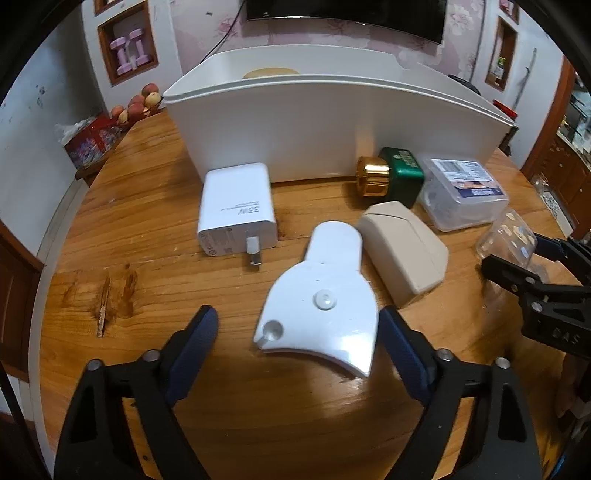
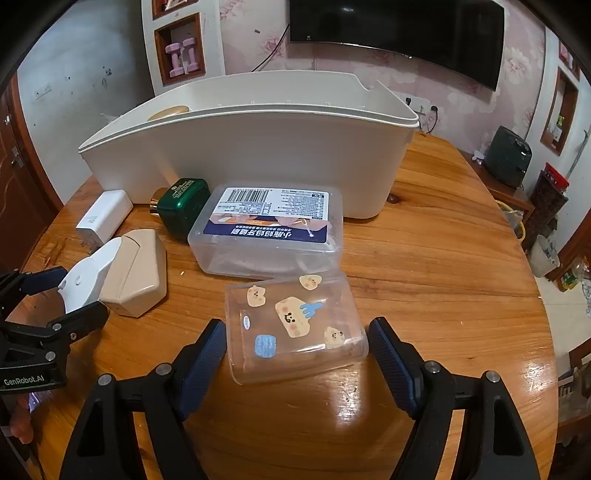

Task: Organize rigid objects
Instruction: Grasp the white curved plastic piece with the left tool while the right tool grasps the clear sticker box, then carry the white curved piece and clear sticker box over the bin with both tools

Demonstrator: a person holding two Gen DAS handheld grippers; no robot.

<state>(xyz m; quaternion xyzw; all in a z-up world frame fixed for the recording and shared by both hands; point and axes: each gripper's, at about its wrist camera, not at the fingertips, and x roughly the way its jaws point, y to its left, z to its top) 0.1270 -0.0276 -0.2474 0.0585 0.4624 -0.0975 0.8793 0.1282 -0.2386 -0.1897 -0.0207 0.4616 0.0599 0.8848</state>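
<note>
My left gripper [image 1: 297, 332] is open around the wide end of a white fan-shaped plastic piece [image 1: 325, 295] lying on the wooden table [image 1: 147, 229]; its right pad is close to the piece's edge. My right gripper [image 2: 295, 343] is open around a clear plastic box with cartoon stickers [image 2: 295, 325], its pads beside the box's two ends. A large white storage bin [image 1: 332, 122] stands behind, with something tan inside [image 1: 271, 72]. In front of it lie a white charger [image 1: 238, 214], a beige case [image 1: 404, 245], a green bottle with a gold cap [image 1: 391, 175] and a clear labelled box [image 1: 461, 188].
The table's right edge curves near a dark appliance [image 2: 508, 157] and bins on the floor. Fruit [image 1: 138, 103] and a red box [image 1: 92, 140] sit beyond the table's left edge. A TV [image 2: 399, 33] hangs on the back wall.
</note>
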